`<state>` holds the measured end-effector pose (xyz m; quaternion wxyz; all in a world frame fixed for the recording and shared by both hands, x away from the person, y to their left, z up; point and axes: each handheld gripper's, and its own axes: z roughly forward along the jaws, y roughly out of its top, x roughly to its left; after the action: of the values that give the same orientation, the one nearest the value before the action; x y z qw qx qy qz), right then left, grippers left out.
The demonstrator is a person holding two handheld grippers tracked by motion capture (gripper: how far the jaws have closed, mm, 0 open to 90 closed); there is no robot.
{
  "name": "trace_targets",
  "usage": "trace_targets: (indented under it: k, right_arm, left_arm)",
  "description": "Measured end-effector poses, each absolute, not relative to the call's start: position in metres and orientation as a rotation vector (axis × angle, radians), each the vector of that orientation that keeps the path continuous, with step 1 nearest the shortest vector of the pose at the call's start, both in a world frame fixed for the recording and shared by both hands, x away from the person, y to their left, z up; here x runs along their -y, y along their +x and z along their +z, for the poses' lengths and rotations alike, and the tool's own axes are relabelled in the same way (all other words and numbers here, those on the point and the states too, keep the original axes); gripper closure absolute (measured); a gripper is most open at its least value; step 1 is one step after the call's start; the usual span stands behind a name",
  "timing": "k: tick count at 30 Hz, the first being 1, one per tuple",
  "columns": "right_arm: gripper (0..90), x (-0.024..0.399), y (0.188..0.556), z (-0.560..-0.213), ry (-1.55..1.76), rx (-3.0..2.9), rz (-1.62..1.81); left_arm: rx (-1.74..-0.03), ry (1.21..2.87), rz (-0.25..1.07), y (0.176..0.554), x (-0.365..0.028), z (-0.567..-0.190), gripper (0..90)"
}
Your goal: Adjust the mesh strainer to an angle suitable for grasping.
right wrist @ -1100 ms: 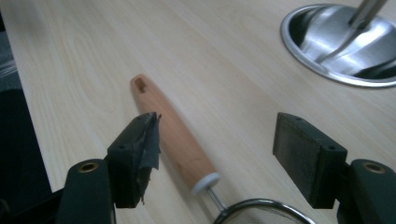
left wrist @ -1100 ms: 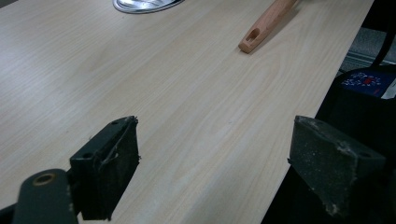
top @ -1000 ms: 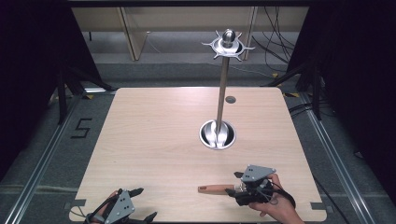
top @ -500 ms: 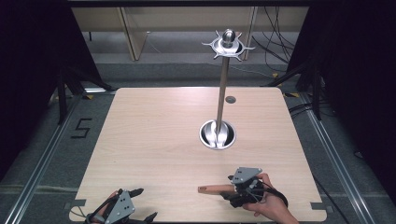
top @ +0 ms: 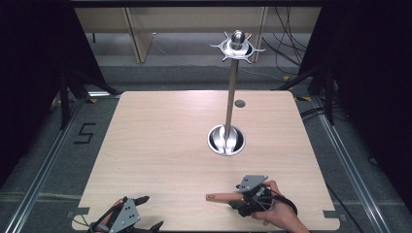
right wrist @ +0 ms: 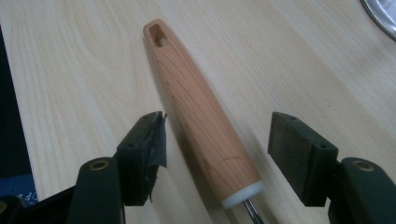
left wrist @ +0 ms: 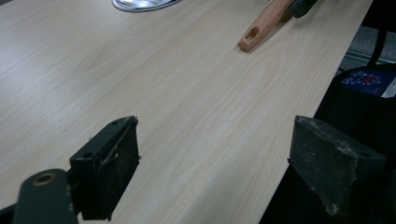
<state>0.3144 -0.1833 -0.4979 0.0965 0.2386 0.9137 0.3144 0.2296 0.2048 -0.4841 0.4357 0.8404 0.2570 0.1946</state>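
My left gripper (top: 144, 212) sits at the lower left of the high view, jaws spread wide, nothing between them. Lower centre, the wooden handle (top: 223, 197) lies flat on the table (top: 160, 141) — my right gripper (right wrist: 217, 156) straddles it, jaws apart, pads clear of the wood. Upper right — the metal stand (top: 232, 87).

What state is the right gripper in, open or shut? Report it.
Open. The right gripper has its fingers spread on either side of the wooden handle, which lies flat on the table, with gaps on both sides.
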Motion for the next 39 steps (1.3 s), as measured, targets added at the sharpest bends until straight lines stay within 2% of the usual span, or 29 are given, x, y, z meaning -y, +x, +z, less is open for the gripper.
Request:
trace_targets:
  k: [5,15,20,23,30,32,39]
  right_arm:
    - [38.3,0.182,0.315,-0.501,0.730,-2.697,0.924]
    - [48.1,0.183,0.315,-0.502,0.714,-2.724,0.908]
    - [51.9,0.186,0.315,-0.501,0.822,-2.719,0.880]
    - [53.5,0.187,0.319,-0.501,0.725,-2.746,0.913]
    - [57.8,0.188,0.318,-0.500,0.860,-2.696,0.868]
    - [59.2,0.191,0.321,-0.500,0.779,-2.730,0.903]
    - [63.6,0.193,0.320,-0.499,0.822,-2.717,0.878]
  left_arm:
    - [-0.639,2.091,0.485,0.230,-0.205,-0.484,15.2]
    - [-0.639,2.086,0.479,0.229,-0.205,-0.484,15.2]
    - [-0.641,2.093,0.481,0.230,-0.205,-0.484,15.1]
    - [-0.632,2.110,0.491,0.231,-0.206,-0.483,15.2]
    - [-0.628,2.104,0.493,0.232,-0.206,-0.483,15.1]
    - [-0.640,2.090,0.472,0.232,-0.204,-0.483,15.1]
    - [-0.643,2.090,0.456,0.233,-0.204,-0.484,15.1]
